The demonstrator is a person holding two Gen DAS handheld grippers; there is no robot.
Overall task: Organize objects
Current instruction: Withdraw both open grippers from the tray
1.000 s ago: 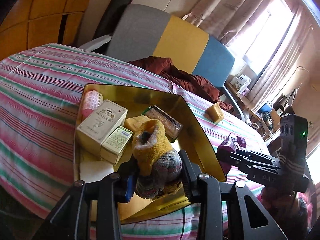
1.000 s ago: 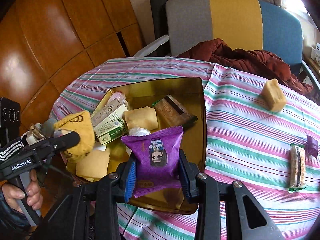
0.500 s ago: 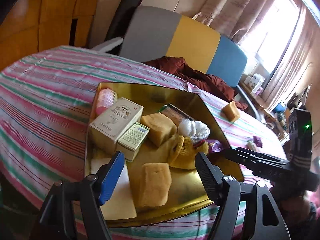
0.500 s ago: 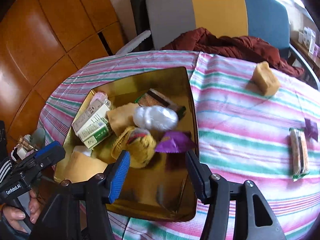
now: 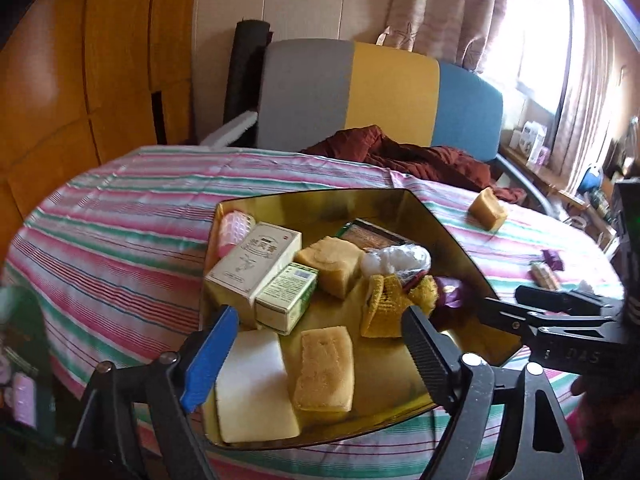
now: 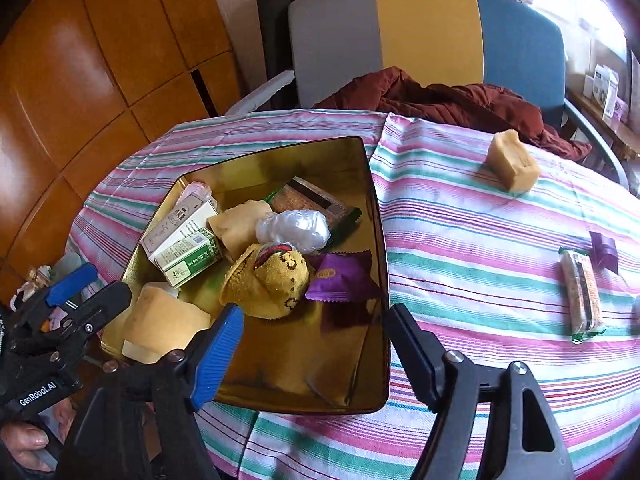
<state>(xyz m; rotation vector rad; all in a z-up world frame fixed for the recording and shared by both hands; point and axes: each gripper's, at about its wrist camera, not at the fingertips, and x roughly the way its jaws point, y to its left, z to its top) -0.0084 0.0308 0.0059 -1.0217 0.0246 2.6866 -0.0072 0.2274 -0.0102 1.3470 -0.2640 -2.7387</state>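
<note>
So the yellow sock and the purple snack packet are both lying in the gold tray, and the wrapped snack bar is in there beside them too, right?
Not quite. The yellow sock and purple snack packet do lie in the gold tray, but the wrapped snack bar lies outside it, on the striped tablecloth off to the right. The right wrist view shows this.

Ahead of you at twelve o'clock stands a chair [image 5: 384, 96] with a grey, yellow and blue back, a dark red garment [image 5: 404, 156] heaped on its seat. Orange wood panelling [image 5: 80, 80] fills your ten o'clock; a bright curtained window [image 5: 532, 20] glares at two.
</note>
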